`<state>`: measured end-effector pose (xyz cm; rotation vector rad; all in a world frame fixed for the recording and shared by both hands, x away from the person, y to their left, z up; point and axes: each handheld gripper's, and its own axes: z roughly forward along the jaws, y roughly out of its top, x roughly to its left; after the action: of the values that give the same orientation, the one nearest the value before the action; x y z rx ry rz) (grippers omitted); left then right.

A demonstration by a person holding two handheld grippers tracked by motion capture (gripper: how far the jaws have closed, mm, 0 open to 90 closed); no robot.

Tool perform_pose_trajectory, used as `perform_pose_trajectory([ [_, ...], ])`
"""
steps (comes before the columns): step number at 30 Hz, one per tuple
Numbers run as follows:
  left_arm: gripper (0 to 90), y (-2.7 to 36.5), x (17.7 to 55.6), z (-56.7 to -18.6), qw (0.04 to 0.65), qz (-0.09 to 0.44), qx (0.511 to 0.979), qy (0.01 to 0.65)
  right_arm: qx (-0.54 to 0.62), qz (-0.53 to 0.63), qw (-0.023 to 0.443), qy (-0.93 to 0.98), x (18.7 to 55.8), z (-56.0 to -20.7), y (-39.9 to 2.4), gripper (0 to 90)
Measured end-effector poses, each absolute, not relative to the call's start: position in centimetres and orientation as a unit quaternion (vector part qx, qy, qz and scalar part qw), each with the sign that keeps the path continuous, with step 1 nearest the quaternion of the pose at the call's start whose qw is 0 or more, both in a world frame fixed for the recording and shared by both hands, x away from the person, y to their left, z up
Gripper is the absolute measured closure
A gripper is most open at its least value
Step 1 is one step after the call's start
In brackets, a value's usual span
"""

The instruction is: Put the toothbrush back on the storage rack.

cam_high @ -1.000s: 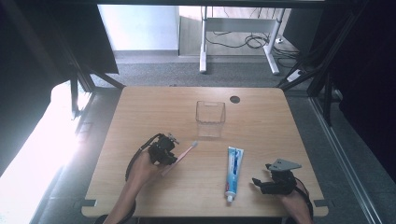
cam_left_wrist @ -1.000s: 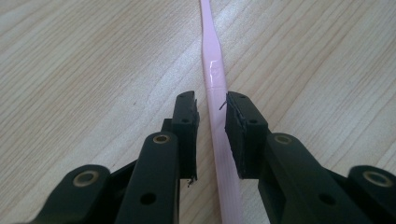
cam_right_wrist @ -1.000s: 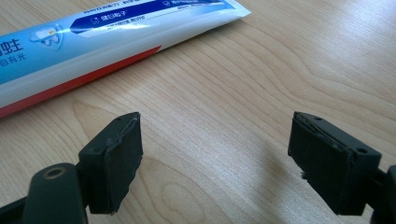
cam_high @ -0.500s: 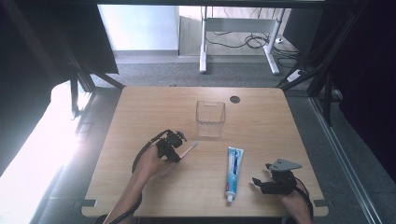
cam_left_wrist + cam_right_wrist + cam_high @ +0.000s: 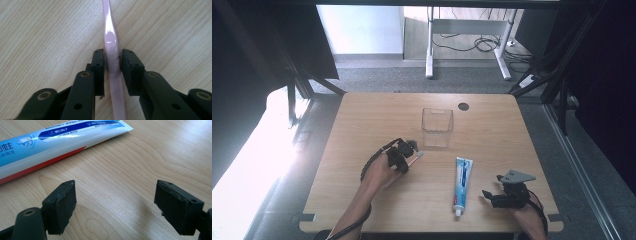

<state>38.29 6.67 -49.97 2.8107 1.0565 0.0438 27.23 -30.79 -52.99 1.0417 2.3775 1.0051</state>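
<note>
Left gripper (image 5: 112,62): black two-jaw tool in the person's left hand (image 5: 379,172), seen left of centre in the high view (image 5: 404,152). Its jaws have just been closing and now clamp the handle of the pink plastic toothbrush (image 5: 111,52) between the pads, one pad pressed to each side.

Pink plastic toothbrush: a slim, glossy pink handle that runs straight up and away from the jaws over the wood in the left gripper view. In the high view its pale head end (image 5: 418,154) juts past the gripper toward the clear container. Whether it rests on the wood or is lifted off it cannot be told.

Right gripper (image 5: 115,207): black two-jaw tool with a grey three-cornered plate on top, low on the table's right side in the high view (image 5: 507,192). Its jaws stand wide apart with bare wood between them and grip nothing.

White-and-blue toothpaste tube (image 5: 462,184): lies flat, cap toward the person, just left of the right gripper and apart from it. In the right gripper view (image 5: 62,137) it crosses the upper left, with a red stripe along its lower edge.

Clear square plastic container (image 5: 437,126): stands upright near the table's middle, beyond both grippers.

Light wooden table (image 5: 362,120): carries all the items; a dark round hole (image 5: 463,106) sits near its far edge.
</note>
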Motion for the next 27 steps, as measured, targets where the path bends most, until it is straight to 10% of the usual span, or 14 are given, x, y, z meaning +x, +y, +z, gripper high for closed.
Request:
perform_pose_trajectory([
  [27, 78.9, 7.5, 37.5, -46.7, 0.146, 0.001, 0.93, 0.337, 0.367, 0.355, 0.179, 0.841, 27.3, -53.0, -30.7, 18.4],
])
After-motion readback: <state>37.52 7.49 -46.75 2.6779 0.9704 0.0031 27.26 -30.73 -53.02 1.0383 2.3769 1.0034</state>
